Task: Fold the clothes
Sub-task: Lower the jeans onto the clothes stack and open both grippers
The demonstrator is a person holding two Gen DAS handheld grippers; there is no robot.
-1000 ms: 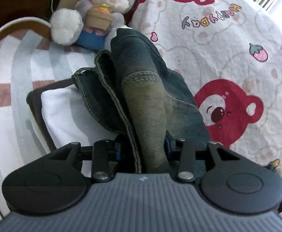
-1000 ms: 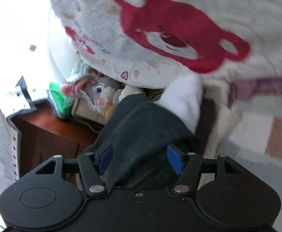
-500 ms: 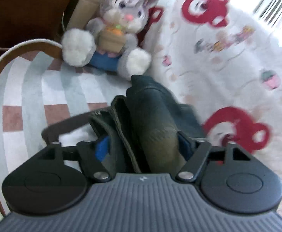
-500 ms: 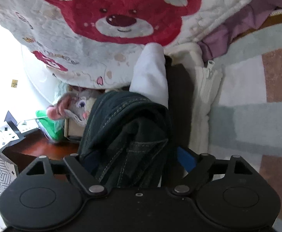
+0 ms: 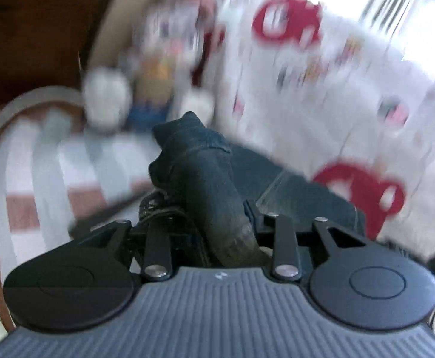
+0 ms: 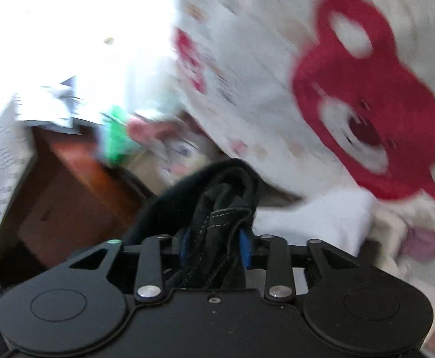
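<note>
A bundle of dark blue jeans [image 5: 202, 161] rises between the fingers of my left gripper [image 5: 199, 223], whose jaws are closing and press on the thick denim roll. In the right wrist view the same jeans [image 6: 217, 191] bunch up with a stitched seam showing. My right gripper [image 6: 214, 244] is closing too, its blue pads [image 6: 244, 247] squeezing the folds from both sides. Both pictures are blurred by motion. The lower end of the jeans is hidden behind the gripper bodies.
A white quilt with red bears [image 5: 322, 89] hangs at the right and fills the right wrist view [image 6: 366, 104]. A plush rabbit [image 5: 154, 68] sits on the striped rug [image 5: 38, 164]. A white folded cloth [image 6: 322, 217] lies under the jeans; brown wooden furniture [image 6: 68, 203] stands at the left.
Both grippers opened wide on the jeans and have closed on the denim again. Both hands have shifted and lifted a little; the right one has rolled, so the quilt now tilts.
</note>
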